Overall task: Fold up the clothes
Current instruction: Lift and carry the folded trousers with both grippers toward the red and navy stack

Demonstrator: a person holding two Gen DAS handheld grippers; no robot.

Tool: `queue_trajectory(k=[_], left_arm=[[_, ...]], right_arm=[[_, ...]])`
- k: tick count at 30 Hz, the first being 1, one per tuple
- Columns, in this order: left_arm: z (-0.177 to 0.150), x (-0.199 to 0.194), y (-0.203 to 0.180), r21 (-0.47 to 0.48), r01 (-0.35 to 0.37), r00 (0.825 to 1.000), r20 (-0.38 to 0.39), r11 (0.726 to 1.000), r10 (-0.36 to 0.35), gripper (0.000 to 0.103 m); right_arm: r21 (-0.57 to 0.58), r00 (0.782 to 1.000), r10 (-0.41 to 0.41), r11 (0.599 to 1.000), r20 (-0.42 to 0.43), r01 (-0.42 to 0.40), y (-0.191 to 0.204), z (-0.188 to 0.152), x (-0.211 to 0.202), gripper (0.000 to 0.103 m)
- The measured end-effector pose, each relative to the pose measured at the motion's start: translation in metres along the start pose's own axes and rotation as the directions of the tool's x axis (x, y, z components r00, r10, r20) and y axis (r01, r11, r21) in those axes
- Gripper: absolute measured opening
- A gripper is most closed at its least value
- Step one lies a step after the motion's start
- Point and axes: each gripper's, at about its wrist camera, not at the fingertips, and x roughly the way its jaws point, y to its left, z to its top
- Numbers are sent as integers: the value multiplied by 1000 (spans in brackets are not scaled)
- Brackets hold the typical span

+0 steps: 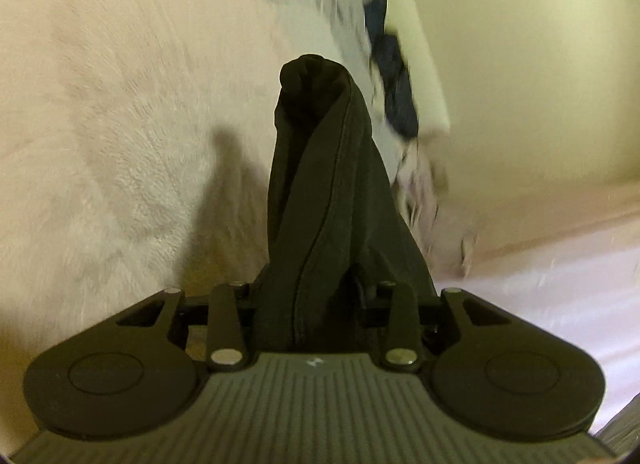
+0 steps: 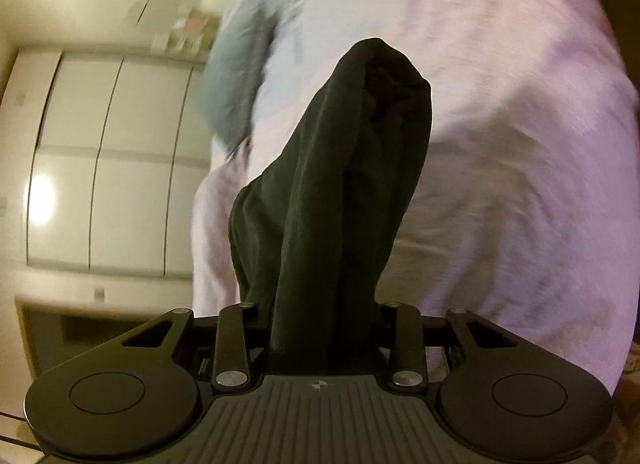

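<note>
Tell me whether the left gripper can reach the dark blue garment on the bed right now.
Probably not as things stand: the left gripper is shut on the black garment, so its fingers are full, and the dark blue garment lies well ahead on the bed.

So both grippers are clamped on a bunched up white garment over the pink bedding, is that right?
Not quite: the garment is black, not white. The left wrist view shows dark fabric bunched in the left gripper, and the right wrist view shows the same in the right gripper. The pink bedding part holds.
</note>
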Motion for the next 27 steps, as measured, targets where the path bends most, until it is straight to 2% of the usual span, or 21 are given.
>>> queue_trajectory(k=[2,4,5,7,9,11,13,15,18,20,21,23,25,27], left_arm=[[-12,-30,-13,-19,-12,996,83,1000,14,32],[-27,-72,-28,-48,-31,981,192,998,39,32],[-35,-93,-35,-64,-37,968,247,997,52,32],[-55,-142,-45,-100,-48,930,359,994,81,32],[-79,-195,-51,-133,-71,877,464,989,125,32],[-106,-248,-52,-170,-95,816,552,981,175,32],[-133,-308,-46,-221,-111,747,624,969,228,32],[-162,-352,-41,-273,-118,679,680,955,279,32],[-202,-421,-21,-340,-108,587,737,934,337,32],[-219,-467,-1,-375,-106,540,756,921,370,32],[-228,-489,9,-391,-103,520,763,915,385,32],[-241,-525,32,-423,-94,500,763,901,410,32],[-253,-561,55,-452,-83,480,762,888,434,32],[-260,-585,77,-471,-73,472,760,879,446,32]], right_arm=[[-39,997,24,999,-77,-27,26,4,7,35],[-78,985,57,994,-163,-70,55,3,19,35],[-99,975,76,990,-210,-99,70,-2,26,35],[-138,946,114,977,-305,-162,103,-15,43,35],[-169,905,139,960,-402,-222,137,-34,70,35],[-187,856,154,942,-494,-277,168,-56,99,35],[-193,795,155,927,-586,-322,198,-89,131,35],[-196,735,146,913,-662,-358,227,-121,164,35],[-195,646,129,893,-752,-405,262,-187,210,35],[-192,598,113,886,-793,-422,281,-237,240,35],[-193,583,102,886,-806,-422,286,-261,252,35],[-198,557,78,886,-827,-419,296,-308,275,35],[-212,539,49,887,-841,-410,304,-348,301,35],[-215,526,32,890,-850,-402,303,-381,315,35]])
